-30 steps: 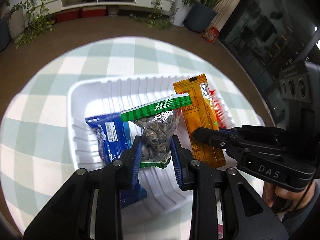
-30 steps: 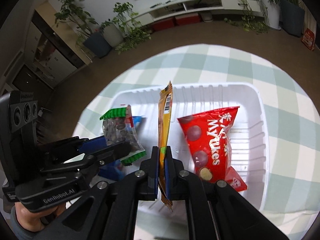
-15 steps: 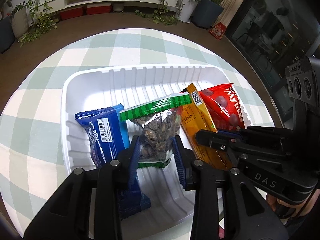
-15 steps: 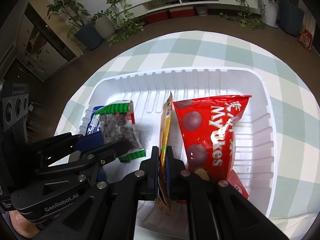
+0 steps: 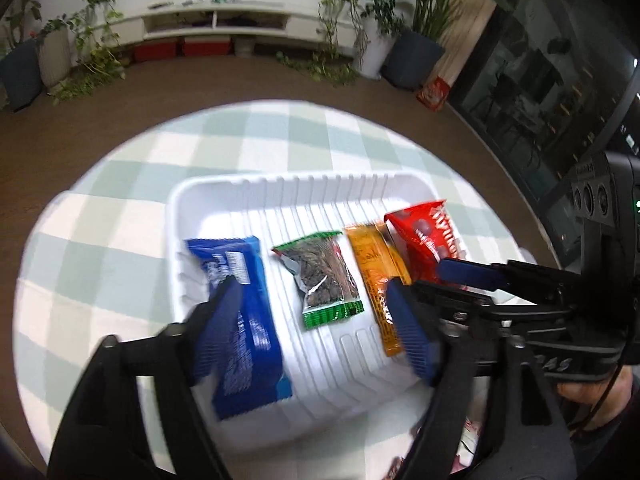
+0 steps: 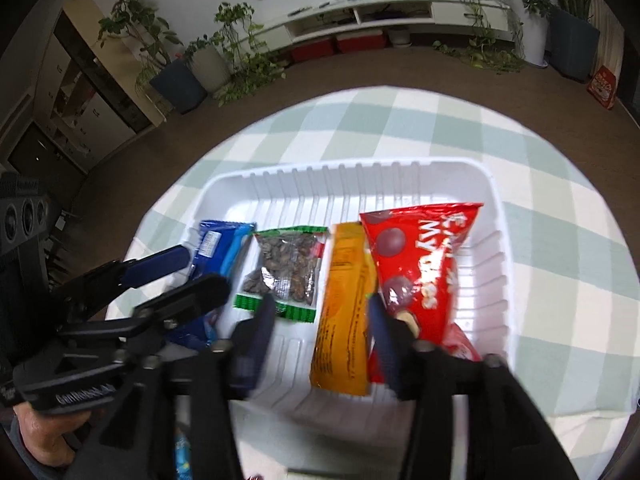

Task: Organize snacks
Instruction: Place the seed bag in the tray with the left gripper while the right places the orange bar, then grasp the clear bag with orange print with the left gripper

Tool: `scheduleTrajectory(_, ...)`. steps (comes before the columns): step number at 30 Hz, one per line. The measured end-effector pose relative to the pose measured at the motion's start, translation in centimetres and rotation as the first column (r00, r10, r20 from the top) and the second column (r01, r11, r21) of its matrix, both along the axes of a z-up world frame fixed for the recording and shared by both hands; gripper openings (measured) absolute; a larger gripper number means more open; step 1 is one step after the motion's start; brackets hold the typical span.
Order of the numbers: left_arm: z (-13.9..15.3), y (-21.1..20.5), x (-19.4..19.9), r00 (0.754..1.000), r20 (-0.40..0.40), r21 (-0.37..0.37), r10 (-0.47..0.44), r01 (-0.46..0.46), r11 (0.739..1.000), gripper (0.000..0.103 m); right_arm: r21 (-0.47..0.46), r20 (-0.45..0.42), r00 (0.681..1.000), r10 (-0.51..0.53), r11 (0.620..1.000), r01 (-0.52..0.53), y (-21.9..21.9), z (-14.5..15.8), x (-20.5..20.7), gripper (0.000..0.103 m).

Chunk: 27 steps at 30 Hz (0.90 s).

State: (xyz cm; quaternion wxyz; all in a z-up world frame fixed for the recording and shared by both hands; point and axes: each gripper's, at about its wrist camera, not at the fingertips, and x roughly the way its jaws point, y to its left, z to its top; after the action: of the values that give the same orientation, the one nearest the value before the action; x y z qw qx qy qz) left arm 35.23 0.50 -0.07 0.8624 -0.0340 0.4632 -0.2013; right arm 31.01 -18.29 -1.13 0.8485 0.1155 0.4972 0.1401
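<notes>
A white ribbed tray (image 5: 280, 180) (image 6: 340, 168) holds a row of flat snack packets: a blue packet (image 5: 244, 264) (image 6: 212, 244), a clear green-edged packet of seeds (image 5: 324, 272) (image 6: 286, 268), an orange packet (image 5: 372, 264) (image 6: 344, 308) and a red packet (image 5: 424, 236) (image 6: 420, 256). My left gripper (image 5: 311, 292) (image 6: 188, 276) hovers over the seeds packet with its jaws opening, and nothing is pressed between them. My right gripper (image 6: 320, 304) (image 5: 440, 286) hangs above the orange packet, its jaws also opening and free of it.
The tray sits on a round table with a green-and-white checked cloth (image 5: 248, 128) (image 6: 560, 184). A hand (image 5: 592, 392) (image 6: 44, 436) grips each tool. Bits of other wrappers (image 5: 468, 452) peek out at the near table edge. Potted plants and a low white shelf stand far behind.
Both grippers opened and let go. The seeds packet and the orange packet, held upright before, now lie flat in the tray. Both grippers have drawn back and up a little.
</notes>
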Motion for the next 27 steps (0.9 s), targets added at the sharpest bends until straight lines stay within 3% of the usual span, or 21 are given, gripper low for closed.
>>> scheduleTrajectory(4,2.9,1.9,-3.1,0.996,0.085,-0.022,0.027,-0.026,0.999,0.100,0.061,0.088,0.996,0.005,0.998,-0.010,-0.6,3.2,-3.2,0.078)
scheduleTrajectory(7,4.7,3.3,-6.6,0.988,0.153,-0.062,0.014,-0.005,0.998,0.102,0.068,0.170,0.985,0.026,0.997,-0.038,-1.1,5.4,-6.8,0.083)
scheduleTrajectory(9,6.2,4.3,-10.6,0.957,0.290,-0.034,0.021,-0.012,0.999,0.103,0.051,0.226,0.973,0.034,0.998,-0.047,-1.5,6.5,-9.9,0.084)
scheduleTrajectory(10,6.5,4.3,-12.3,0.953,0.303,0.001,0.000,0.000,1.000,0.103,0.043,0.259,0.965,0.029,0.998,-0.042,-1.9,6.9,-12.1,0.085)
scheduleTrajectory(12,6.4,4.5,-15.3,0.966,0.259,0.065,0.010,-0.027,0.998,0.103,0.042,0.297,0.955,0.012,0.999,-0.025,-2.5,7.0,-15.1,0.085)
scheduleTrajectory(15,5.6,5.1,-19.8,0.957,0.287,0.032,0.033,-0.043,0.999,0.103,0.040,0.328,0.944,-0.043,0.999,0.031,-3.4,6.3,-19.1,0.085)
scheduleTrajectory(19,3.1,4.9,-24.0,0.968,0.245,0.029,0.045,-0.054,0.998,0.103,0.015,0.295,0.951,-0.088,0.996,0.088,-3.4,3.7,-23.1,0.084)
scheduleTrajectory(23,-0.4,4.5,-26.1,0.984,0.171,0.036,0.052,-0.059,0.998,0.103,0.011,0.268,0.959,-0.091,0.996,0.091,-2.7,1.7,-25.6,0.080)
scheduleTrajectory(27,-2.6,3.7,-26.8,0.987,0.151,0.057,0.054,-0.063,0.996,0.103,-0.023,0.254,0.965,-0.060,0.997,0.068,-1.7,0.6,-26.8,0.076)
